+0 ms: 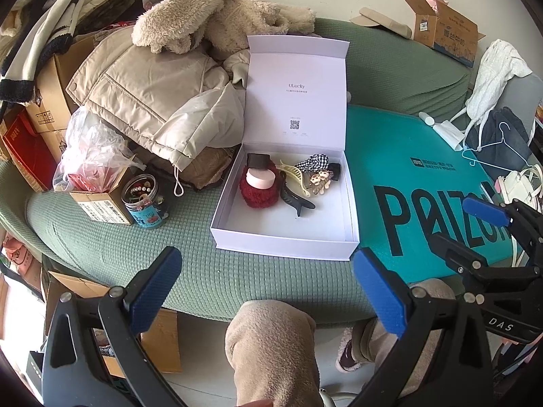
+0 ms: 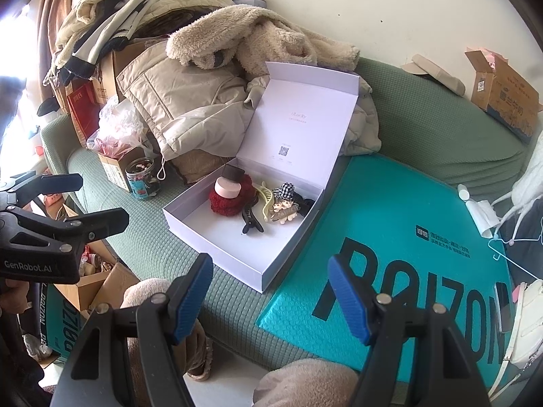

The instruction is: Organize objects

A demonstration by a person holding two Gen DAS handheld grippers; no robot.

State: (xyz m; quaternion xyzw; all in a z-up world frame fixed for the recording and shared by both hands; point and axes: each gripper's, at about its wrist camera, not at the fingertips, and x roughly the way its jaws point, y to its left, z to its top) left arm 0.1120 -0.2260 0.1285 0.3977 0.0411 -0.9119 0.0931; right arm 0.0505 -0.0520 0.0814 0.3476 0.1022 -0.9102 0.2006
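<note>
A rigid white box (image 1: 285, 234) with matte cardboard walls sits at the centre of both views on a green waffle-textured cover (image 1: 135, 244), its hinged lid standing upright and printed "ULucky" above a small QR code. Inside, crowded against the far wall, lie a fuzzy red scrunchie (image 1: 259, 190) topped by a smooth pink round case (image 1: 260, 179), a cream hair claw clip (image 1: 295, 174), a glossy black clip (image 1: 297, 201), a black-and-white gingham bow (image 1: 312, 162) and a small figured clip (image 1: 319, 181). The near half of the box floor is bare. Touching the box's right edge is a teal bubble mailer (image 1: 407, 176) lettered "POIZON". A glass jar (image 1: 144, 200) stands at the left, apart from the box. The left claw (image 1: 268, 291) and right claw (image 2: 269, 298) are both spread wide, gripping nothing, near the sofa's front edge.
</note>
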